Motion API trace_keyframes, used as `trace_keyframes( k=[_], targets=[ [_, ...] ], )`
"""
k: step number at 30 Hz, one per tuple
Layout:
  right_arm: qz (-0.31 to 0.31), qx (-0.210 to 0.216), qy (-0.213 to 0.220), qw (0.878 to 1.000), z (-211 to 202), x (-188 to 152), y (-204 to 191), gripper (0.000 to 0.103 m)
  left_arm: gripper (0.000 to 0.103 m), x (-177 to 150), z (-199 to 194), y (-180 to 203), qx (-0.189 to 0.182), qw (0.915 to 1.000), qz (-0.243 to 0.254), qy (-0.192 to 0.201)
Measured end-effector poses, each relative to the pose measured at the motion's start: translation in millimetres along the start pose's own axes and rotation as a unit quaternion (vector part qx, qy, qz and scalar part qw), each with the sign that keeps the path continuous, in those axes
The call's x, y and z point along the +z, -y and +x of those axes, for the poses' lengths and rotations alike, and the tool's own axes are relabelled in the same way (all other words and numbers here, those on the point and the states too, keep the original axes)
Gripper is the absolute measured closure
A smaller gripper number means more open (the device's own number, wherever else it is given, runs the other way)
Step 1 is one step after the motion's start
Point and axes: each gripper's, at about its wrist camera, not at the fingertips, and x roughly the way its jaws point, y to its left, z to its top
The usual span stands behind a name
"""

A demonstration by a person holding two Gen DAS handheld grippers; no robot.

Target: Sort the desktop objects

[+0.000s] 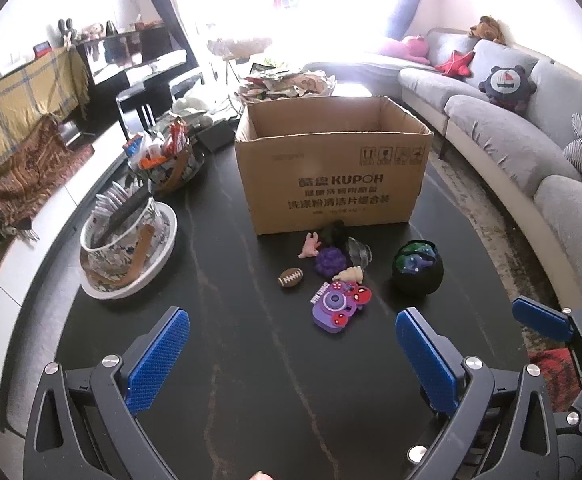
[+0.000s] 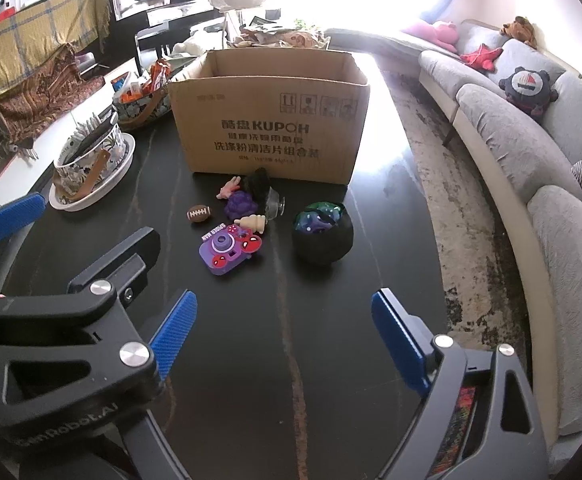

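Dark tabletop [image 1: 227, 320], veined, carrying: one open cardboard box [image 1: 333, 168], printed front face toward the cameras, standing at 12 o'clock in the left wrist view. Small items clustered just before the box's front: pink figure [image 1: 310, 245]; purple knobbly toy [image 1: 329, 261]; clear glass piece [image 1: 358, 251]; miniature brown football [image 1: 291, 278] at 9 o'clock of the cluster; cream cone-shaped toy [image 1: 351, 274]; purple toy camera [image 1: 337, 304] with red faces, nearest the grippers. Black pouch [image 1: 418, 268], open-topped with green and blue contents, sits apart at 3 o'clock of the cluster. Two patterned baskets at 10 o'clock: near basket [image 1: 121, 240] resting in a white dish [image 1: 163, 262], far basket [image 1: 171, 164] behind it. Left gripper [image 1: 291, 364]: fingers released, spread wide, holding nothing, above bare tabletop. Right gripper [image 2: 283, 336]: fingers likewise released and empty, toy camera at its 11 o'clock. Grey sofa [image 1: 511, 140] along 3 o'clock.
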Motion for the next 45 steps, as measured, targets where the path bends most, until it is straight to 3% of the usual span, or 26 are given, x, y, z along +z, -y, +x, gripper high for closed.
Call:
trace_keyframes(
  k=[21, 30, 36, 45],
  targets=[
    [0.005, 0.020, 0.006, 1.000, -1.9, 1.4, 1.1, 0.018, 0.001, 0.4, 1.8, -4.2, -0.028, 0.9993, -0.021, -0.013],
    [0.000, 0.024, 0.007, 1.000, -1.2, 0.6, 0.0, 0.018, 0.001, -0.5, 2.6, -2.6, -0.018, 0.9997, -0.015, -0.012],
    [0.003, 0.020, 0.006, 1.000, 1.5, 0.0, 1.6, 0.008, 0.001, -0.9, 5.4, -5.2, -0.028, 0.9992, -0.023, -0.018],
    [-0.012, -0.007, 0.021, 1.000, -2.3, 2.4, -1.0, 0.006, 0.001, -1.0, 5.4, -3.9, -0.030, 0.9991, -0.024, -0.017]
  ],
)
